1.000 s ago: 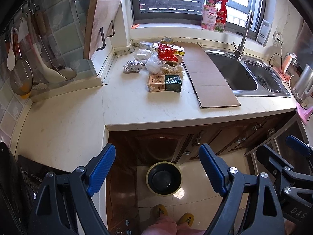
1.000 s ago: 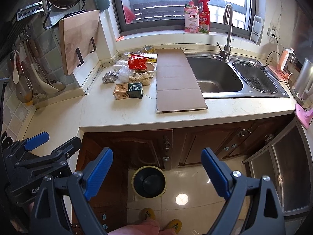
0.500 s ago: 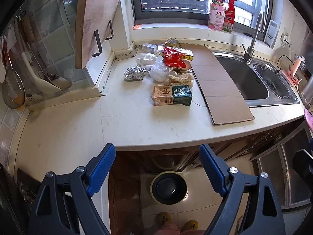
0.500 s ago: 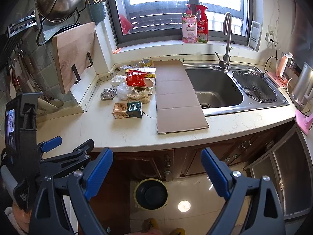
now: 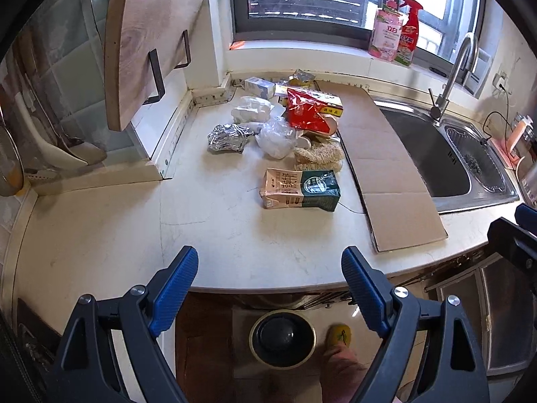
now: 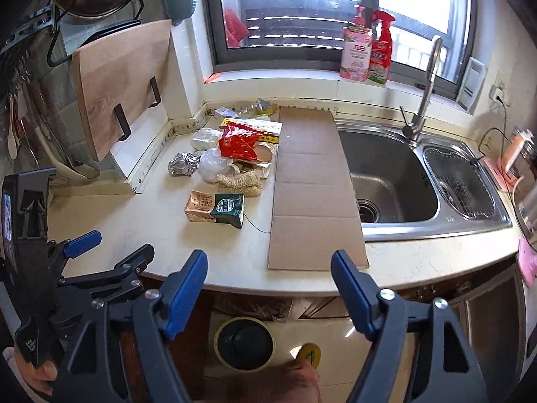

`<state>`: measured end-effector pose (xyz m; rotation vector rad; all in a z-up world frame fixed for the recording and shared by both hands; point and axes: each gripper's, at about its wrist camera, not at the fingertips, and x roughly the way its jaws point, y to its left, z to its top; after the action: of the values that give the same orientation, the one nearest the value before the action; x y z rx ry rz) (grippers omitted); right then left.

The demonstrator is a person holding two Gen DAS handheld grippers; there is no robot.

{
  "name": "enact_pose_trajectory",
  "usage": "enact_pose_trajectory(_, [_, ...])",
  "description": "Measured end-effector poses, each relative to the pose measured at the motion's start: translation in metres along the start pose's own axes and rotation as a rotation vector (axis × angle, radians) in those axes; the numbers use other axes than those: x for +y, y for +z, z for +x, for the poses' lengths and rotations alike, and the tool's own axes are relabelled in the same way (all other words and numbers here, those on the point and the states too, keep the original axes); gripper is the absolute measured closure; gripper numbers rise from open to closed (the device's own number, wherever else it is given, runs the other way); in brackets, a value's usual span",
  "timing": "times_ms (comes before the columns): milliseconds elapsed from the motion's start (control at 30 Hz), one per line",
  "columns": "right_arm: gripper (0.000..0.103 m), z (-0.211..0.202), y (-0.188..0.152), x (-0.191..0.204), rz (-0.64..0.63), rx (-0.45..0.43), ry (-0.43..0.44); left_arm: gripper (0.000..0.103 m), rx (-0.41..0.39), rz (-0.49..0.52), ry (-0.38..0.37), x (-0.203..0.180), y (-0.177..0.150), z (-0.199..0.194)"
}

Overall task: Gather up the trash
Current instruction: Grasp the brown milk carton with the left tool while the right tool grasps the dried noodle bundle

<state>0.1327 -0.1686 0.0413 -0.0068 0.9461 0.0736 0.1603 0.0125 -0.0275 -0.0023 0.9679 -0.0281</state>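
Trash pile (image 5: 285,134) sits on the worktop (image 5: 218,235), just left of the flat cardboard sheet (image 5: 379,164) that lies beside the sink (image 5: 433,158).

Nearest piece: one milk carton (image 5: 300,189) lying on its side, at the pile's front edge, clear of the rest. I'd take that first: come down across its short width, pads on the flat faces, don't crush it.

Left tool (image 5: 270,288) is wide apart, nothing between its jaws, hanging over the worktop edge short of the carton. Right tool (image 6: 268,288) is closing, also empty.

Bin (image 5: 282,337) is on the floor below the worktop edge, so it's a short drop.

Count behind the carton:
- 1 foil ball (image 5: 228,137)
- 1 clear plastic bag (image 5: 277,136)
- 1 red snack bag (image 5: 303,114)
- 1 fibrous scrubber (image 5: 319,158)
- 1 white wad
- Several small boxes at the wall, number unclear
- 2 bottles (image 5: 396,30) on the sill
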Motion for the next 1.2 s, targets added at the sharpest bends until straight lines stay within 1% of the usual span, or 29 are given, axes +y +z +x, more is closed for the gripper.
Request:
enact_pose_trajectory(133, [0.031, 0.042, 0.033, -0.003, -0.107, 0.029, 0.055, 0.017, 0.039, -0.077, 0.010, 0.003, 0.018, 0.028])
enact_pose_trajectory(233, [0.031, 0.071, 0.058, -0.005, -0.186, 0.049, 0.093, 0.017, 0.077, -0.155, 0.027, 0.000, 0.035, 0.052])
enact_pose_trajectory(367, [0.040, 0.112, 0.090, -0.011, -0.283, 0.097, 0.162, 0.017, 0.173, -0.284, -0.013, -0.008, 0.055, 0.087])
enact_pose_trajectory(500, [0.046, 0.157, 0.118, -0.021, -0.343, 0.154, 0.232, 0.017, 0.206, -0.395, 0.004, -0.013, 0.068, 0.113])
enact_pose_trajectory(567, [0.048, 0.176, 0.128, -0.024, -0.366, 0.180, 0.255, 0.017, 0.231, -0.470, 0.017, -0.012, 0.072, 0.129])
enact_pose_trajectory(600, [0.049, 0.187, 0.133, -0.024, -0.379, 0.193, 0.270, 0.017, 0.242, -0.507, 0.011, -0.010, 0.075, 0.136])
enact_pose_trajectory(633, [0.049, 0.195, 0.135, -0.024, -0.390, 0.205, 0.284, 0.017, 0.256, -0.549, 0.007, -0.009, 0.076, 0.145])
enact_pose_trajectory(733, [0.050, 0.216, 0.141, -0.021, -0.419, 0.233, 0.321, 0.017, 0.300, -0.657, 0.031, -0.002, 0.076, 0.163])
enact_pose_trajectory(800, [0.050, 0.228, 0.144, -0.018, -0.435, 0.251, 0.348, 0.017, 0.319, -0.716, 0.031, 0.000, 0.076, 0.173])
enact_pose_trajectory(933, [0.050, 0.246, 0.146, -0.012, -0.466, 0.281, 0.398, 0.017, 0.370, -0.853, 0.052, 0.008, 0.066, 0.193])
enact_pose_trajectory(1000, [0.050, 0.252, 0.146, -0.009, -0.480, 0.295, 0.423, 0.017, 0.376, -0.885, 0.057, 0.009, 0.062, 0.199])
enact_pose_trajectory(1100, [0.050, 0.260, 0.146, -0.004, -0.507, 0.320, 0.466, 0.018, 0.375, -0.876, 0.050, 0.009, 0.058, 0.206])
enact_pose_trajectory(1167, [0.050, 0.263, 0.145, 0.000, -0.530, 0.327, 0.478, 0.027, 0.386, -0.863, 0.044, 0.011, 0.055, 0.209])
enact_pose_trajectory(1200, [0.050, 0.266, 0.143, 0.004, -0.548, 0.334, 0.486, 0.034, 0.393, -0.856, 0.040, 0.013, 0.053, 0.210])
